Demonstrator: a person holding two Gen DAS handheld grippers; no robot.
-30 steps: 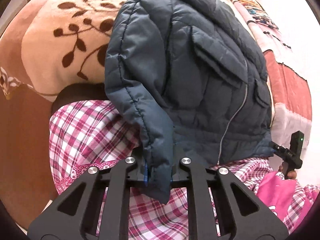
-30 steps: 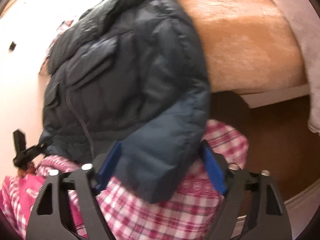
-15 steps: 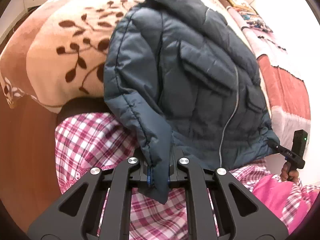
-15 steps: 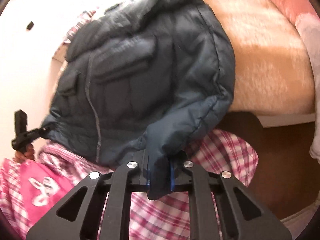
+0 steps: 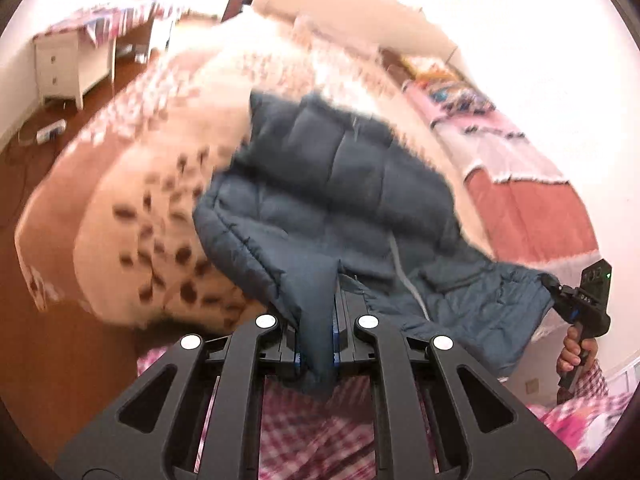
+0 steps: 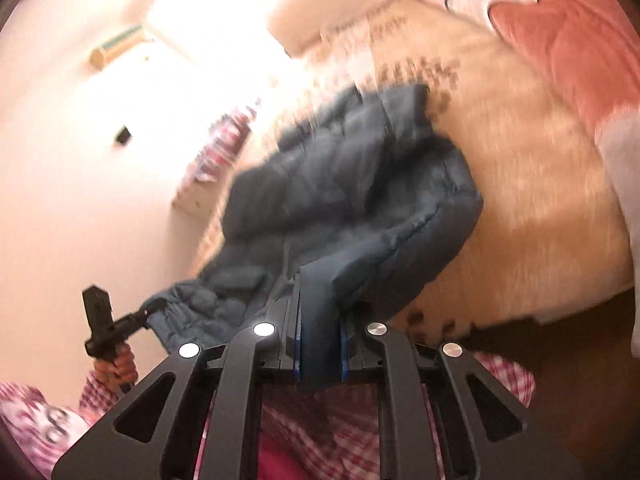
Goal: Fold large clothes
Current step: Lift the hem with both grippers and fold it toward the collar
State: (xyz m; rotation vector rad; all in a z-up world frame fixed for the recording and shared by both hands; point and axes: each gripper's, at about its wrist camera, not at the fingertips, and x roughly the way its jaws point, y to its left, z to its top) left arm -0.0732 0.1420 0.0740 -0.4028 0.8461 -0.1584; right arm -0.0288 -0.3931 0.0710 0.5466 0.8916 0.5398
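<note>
Both tongs, the left tongs [image 5: 316, 340] and right tongs [image 6: 320, 344], clamp opposite near corners of the dark blue padded jacket [image 5: 340, 200], raising that edge off the patterned bed blanket [image 5: 132, 208], presumably to fold it over.

Bed [image 5: 532, 216], jacket [image 5: 340, 184] atop (blurred)

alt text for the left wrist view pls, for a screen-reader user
The left gripper pinches a fold of a dark blue quilted jacket between its fingers, lifting it off a cream leaf-print blanket. At far right, the right gripper holds the jacket's other end. The image is motion-blurred.
</note>
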